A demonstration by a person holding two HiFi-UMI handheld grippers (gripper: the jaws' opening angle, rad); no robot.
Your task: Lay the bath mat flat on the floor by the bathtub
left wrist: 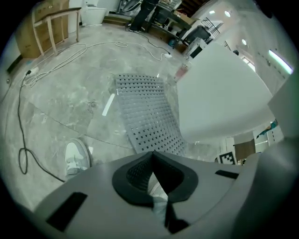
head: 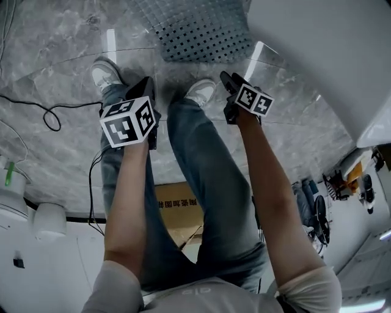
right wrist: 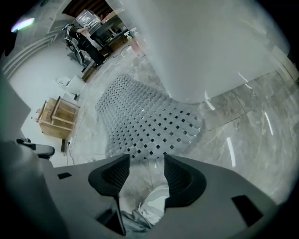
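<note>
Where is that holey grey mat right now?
In the head view the bath mat lies at top centre on the marble floor, just beyond the person's shoes and left of the white bathtub.

Staged bathroom corner inside what appears to be a lab or workshop: marble-look floor (left wrist: 60,107), white bathtub (left wrist: 219,88) and perforated bath mat (left wrist: 149,116), yet loose cables (left wrist: 29,74), a wooden frame (left wrist: 51,23) and cluttered equipment racks (left wrist: 154,14) beyond

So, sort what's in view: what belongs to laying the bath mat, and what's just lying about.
Job in hand: bath mat, bathtub, floor, left gripper, right gripper.
Lying about: black cable, cardboard box, wooden crate.
</note>
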